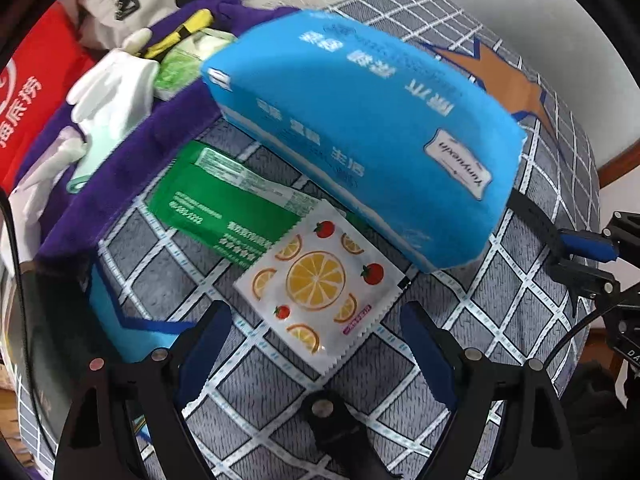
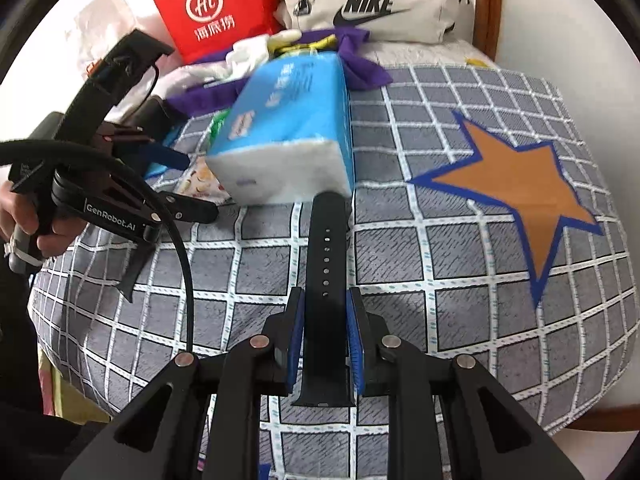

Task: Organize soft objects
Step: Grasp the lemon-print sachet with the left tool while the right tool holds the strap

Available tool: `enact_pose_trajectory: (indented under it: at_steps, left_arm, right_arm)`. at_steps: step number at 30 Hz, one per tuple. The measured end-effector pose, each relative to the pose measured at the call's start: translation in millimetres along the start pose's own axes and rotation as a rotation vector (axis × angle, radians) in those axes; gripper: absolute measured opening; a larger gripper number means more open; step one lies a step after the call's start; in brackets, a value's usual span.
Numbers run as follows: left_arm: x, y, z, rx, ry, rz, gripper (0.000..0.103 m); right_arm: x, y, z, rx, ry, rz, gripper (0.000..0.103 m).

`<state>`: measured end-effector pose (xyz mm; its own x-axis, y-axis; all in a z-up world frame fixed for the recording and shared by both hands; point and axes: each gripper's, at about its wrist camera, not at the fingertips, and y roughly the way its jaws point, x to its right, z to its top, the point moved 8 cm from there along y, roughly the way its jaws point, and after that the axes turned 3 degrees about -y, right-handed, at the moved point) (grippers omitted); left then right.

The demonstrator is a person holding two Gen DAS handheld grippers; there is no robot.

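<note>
A blue tissue pack (image 1: 360, 132) lies on the checked cloth, with one end over a green packet (image 1: 224, 208) and an orange-print sachet (image 1: 320, 280). My left gripper (image 1: 316, 344) is open and empty just in front of the sachet. My right gripper (image 2: 325, 320) is shut on a black watch strap (image 2: 326, 248), whose far end reaches the tissue pack (image 2: 292, 120). The strap also shows at the right in the left wrist view (image 1: 536, 220). The left gripper shows at the left in the right wrist view (image 2: 168, 160).
White gloves (image 1: 116, 88), a purple cloth (image 1: 160, 136), a red paper bag (image 2: 212, 4) and a beige Nike pouch (image 2: 372, 4) crowd the back. An orange star (image 2: 516, 188) marks the cloth at the right.
</note>
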<state>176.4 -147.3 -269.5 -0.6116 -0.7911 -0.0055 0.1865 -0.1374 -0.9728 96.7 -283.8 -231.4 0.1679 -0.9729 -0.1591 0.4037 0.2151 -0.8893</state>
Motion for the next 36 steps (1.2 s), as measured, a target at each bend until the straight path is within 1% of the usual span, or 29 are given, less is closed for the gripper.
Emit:
enact_pose_trajectory:
  at_steps: [2,3,4,6,10,11,13,15,16,17,19,20,23,25,26,29,34,36]
  left_arm:
    - [2.0,5.8,0.6,-0.014,0.011,-0.006,0.091]
    - [2.5,6.6,1.6,-0.012,0.011,-0.011,0.092]
    - [2.9,7.5,2.8,-0.011,0.01,-0.016,0.093]
    - [4.5,10.2,4.6,-0.012,0.015,-0.029,0.096]
    - [6.8,13.0,6.2,0.008,0.041,-0.029,0.094]
    - [7.4,13.0,5.6,0.012,0.045,-0.034,0.09]
    - [9.6,12.9,4.7,0.012,0.048,-0.042,0.075]
    - [13.0,9.1,2.9,0.017,0.06,-0.052,0.05]
    - [13.7,4.6,10.1,0.018,0.064,-0.063,0.046]
    - [16.6,1.5,9.7,0.017,0.065,-0.08,0.04]
    - [15.8,-1.3,8.9,0.012,0.059,-0.075,0.032]
    - [15.1,-2.6,8.6,0.012,0.05,-0.085,0.026]
    - [7.8,-8.4,5.2,0.017,0.022,-0.107,0.023]
    - [5.2,-13.2,2.3,0.024,0.005,-0.118,0.019]
    - [3.9,-14.6,-0.3,0.028,0.004,-0.12,0.011]
    - [4.1,-21.3,-9.2,0.037,-0.004,-0.137,0.006]
    - [10.7,-32.6,-13.0,0.058,-0.009,-0.143,0.006]
    - [7.5,-36.9,-14.7,0.065,-0.015,-0.149,0.006]
  right_arm:
    - [1.9,7.6,-1.3,-0.012,0.0,-0.004,0.022]
    - [2.7,11.6,-1.4,-0.016,0.004,-0.001,0.024]
    - [2.9,13.8,-1.0,-0.016,0.008,0.007,0.025]
    - [3.6,16.7,1.3,-0.002,0.015,0.012,0.025]
    - [4.0,19.7,5.0,0.003,0.003,0.005,0.021]
    - [3.8,19.3,5.0,0.004,-0.001,0.007,0.021]
    - [2.7,17.9,3.7,0.0,-0.007,0.008,0.021]
    - [1.6,14.4,2.5,-0.006,-0.008,0.014,0.021]
    - [1.0,11.8,2.4,-0.003,-0.005,0.02,0.021]
    - [-0.2,8.2,2.7,0.001,-0.002,0.03,0.021]
    - [-2.2,0.5,2.1,0.01,-0.003,0.04,0.021]
    - [-3.2,-2.9,2.8,0.017,-0.005,0.041,0.021]
    - [-6.3,-12.2,5.0,0.035,-0.006,0.048,0.021]
    - [-7.3,-17.4,5.9,0.043,-0.005,0.05,0.021]
    - [-7.5,-19.8,6.2,0.047,-0.007,0.048,0.02]
    - [-8.1,-30.3,5.0,0.065,-0.007,0.048,0.021]
    - [-6.8,-44.1,9.0,0.092,-0.004,0.044,0.021]
    - [-5.2,-49.1,12.5,0.104,0.0,0.039,0.021]
